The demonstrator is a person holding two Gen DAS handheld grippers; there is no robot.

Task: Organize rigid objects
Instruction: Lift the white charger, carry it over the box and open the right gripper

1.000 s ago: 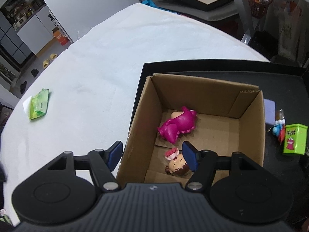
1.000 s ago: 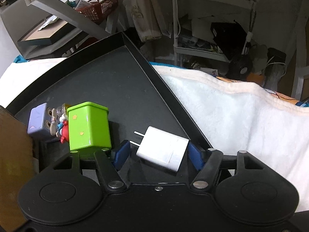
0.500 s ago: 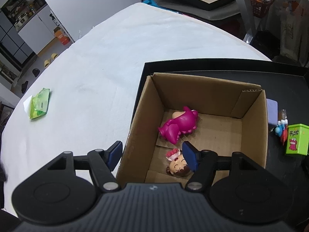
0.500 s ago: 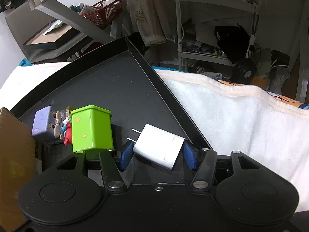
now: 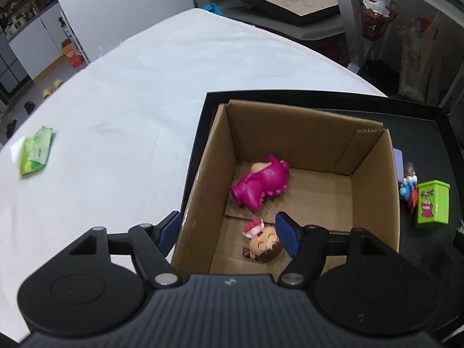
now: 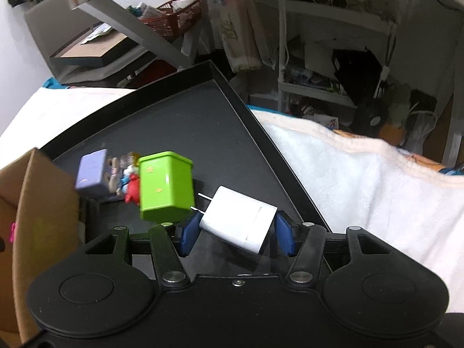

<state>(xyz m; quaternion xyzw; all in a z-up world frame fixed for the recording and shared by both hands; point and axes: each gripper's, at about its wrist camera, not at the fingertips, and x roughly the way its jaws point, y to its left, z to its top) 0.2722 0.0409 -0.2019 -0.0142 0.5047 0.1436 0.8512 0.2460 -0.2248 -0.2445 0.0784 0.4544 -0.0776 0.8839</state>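
Both right tongs pads pinch white charger.

Green packet on white tablecloth; red basket on background shelf.

Left tongs: black two-finger body with blue pads, jaws spread wide and holding nothing; one blue pad sits outside the near wall of the brown cardboard box, the other over its inside.
Left pose: angled downward over the box's near edge, well above its floor.
Right tongs: same black frame, blue pads pressed against both sides of a white rectangular plug-in charger.
Right grip: charger held tilted between the pads, its two metal prongs pointing forward and to the left, away from the tongs.
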